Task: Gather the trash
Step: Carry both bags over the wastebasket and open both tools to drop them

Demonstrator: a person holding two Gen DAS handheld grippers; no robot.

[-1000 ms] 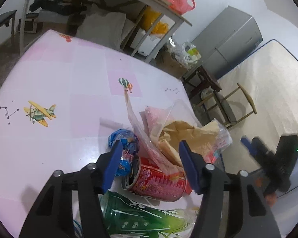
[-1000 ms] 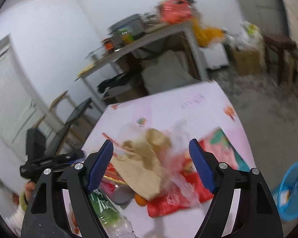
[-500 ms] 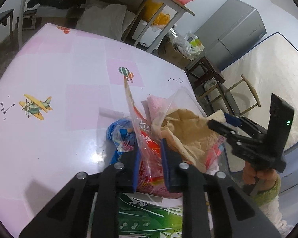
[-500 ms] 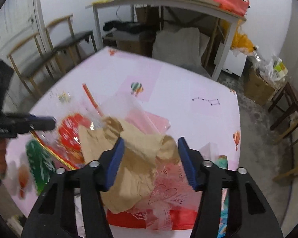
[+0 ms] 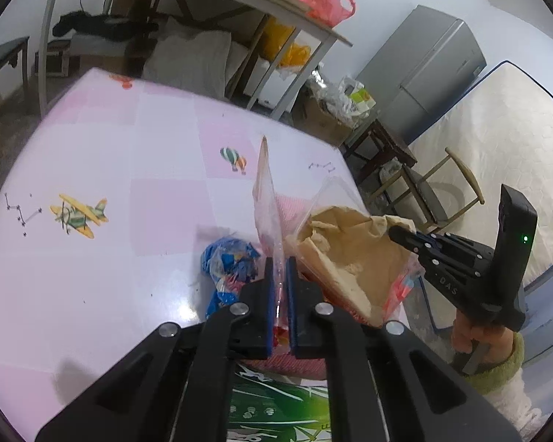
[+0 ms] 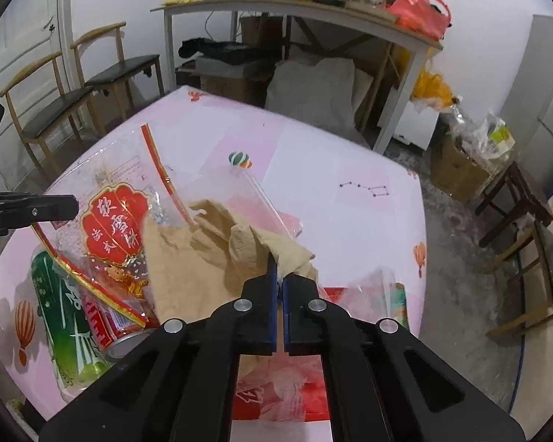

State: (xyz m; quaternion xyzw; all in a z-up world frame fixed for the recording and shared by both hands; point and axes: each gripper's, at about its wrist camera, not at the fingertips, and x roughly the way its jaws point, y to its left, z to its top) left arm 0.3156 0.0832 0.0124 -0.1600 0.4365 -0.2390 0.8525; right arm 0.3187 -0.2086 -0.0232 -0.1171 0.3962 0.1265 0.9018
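Left wrist: trash pile (image 5: 350,258) sits by table edge (image 5: 354,184).

Evenly lit, soft indoor light from overhead, neither dim nor harsh. A white glare patch on the glossy pink tablecloth (image 5: 182,307) in the left wrist view, just beside the crumpled blue wrapper (image 5: 228,261). A faint grey shadow low on the cloth at the left edge. Strong fisheye bending in both views: straight table legs and chair backs bowed, black vignette in every corner. Sharp focus through the middle; slight softness and smearing toward the rims. Pale wall (image 6: 129,7) a little washed out in the right wrist view. Shiny highlights on the clear plastic bag (image 6: 121,169). No motion blur.
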